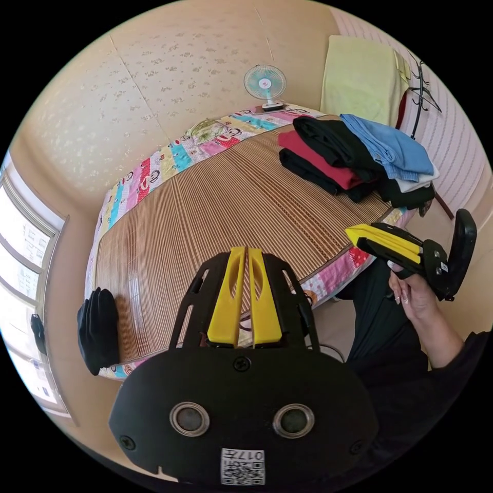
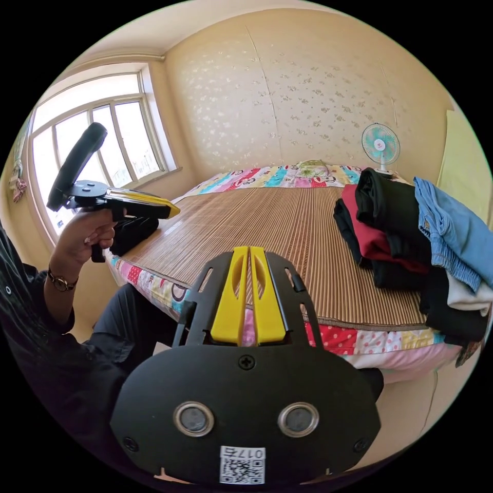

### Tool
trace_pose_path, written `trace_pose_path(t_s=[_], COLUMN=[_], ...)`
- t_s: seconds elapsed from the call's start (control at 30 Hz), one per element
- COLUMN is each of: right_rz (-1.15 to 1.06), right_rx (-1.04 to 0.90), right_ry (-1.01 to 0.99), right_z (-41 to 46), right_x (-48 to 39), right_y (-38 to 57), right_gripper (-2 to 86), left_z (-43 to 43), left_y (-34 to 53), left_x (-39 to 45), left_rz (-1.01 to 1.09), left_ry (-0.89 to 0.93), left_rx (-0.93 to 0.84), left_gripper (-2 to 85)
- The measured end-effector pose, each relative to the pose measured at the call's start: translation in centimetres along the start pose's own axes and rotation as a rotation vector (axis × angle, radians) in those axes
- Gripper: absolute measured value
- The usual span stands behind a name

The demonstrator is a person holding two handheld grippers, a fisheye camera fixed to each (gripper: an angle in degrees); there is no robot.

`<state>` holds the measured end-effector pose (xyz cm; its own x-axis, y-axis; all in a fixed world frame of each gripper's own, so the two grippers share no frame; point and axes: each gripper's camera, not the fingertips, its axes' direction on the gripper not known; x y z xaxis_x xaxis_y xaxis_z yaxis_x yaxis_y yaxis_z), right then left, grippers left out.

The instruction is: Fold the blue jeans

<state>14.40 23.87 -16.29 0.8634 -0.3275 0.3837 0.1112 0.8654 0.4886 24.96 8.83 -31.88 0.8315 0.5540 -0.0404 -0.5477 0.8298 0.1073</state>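
Blue jeans (image 2: 452,233) top the clothes pile (image 2: 400,241), right of right gripper (image 2: 249,251). Both it and left gripper (image 1: 245,252) closed empty, held clear over bamboo mat (image 1: 231,205)—likely pre-grab.

You face bed (image 1: 154,215), bamboo mat (image 2: 287,241) covering patchwork sheet (image 2: 359,341). On mat at your right: heap of clothes (image 2: 395,241), blue jeans (image 2: 457,231) topmost. Dark folded garment (image 1: 97,328) at mat's opposite edge. Small fan (image 2: 380,146) at far end.
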Motion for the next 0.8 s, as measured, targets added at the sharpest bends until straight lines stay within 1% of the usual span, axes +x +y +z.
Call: trace_pose_path(t_s=[0.53,0.8], right_rz=[0.071,0.124], right_rx=[-0.069,-0.054], right_ry=[-0.041,-0.054], right_z=[0.6,-1.1], right_x=[2.2,4.8], right_y=[1.2,2.2], right_gripper=[0.4,0.4], left_z=[2.3,4.4], left_y=[-0.9,-1.2], left_x=[1.4,1.2], left_rz=[0.059,0.116], left_ry=[0.003,0.066], left_rx=[-0.077,-0.115], left_gripper=[-1.0,-0.9])
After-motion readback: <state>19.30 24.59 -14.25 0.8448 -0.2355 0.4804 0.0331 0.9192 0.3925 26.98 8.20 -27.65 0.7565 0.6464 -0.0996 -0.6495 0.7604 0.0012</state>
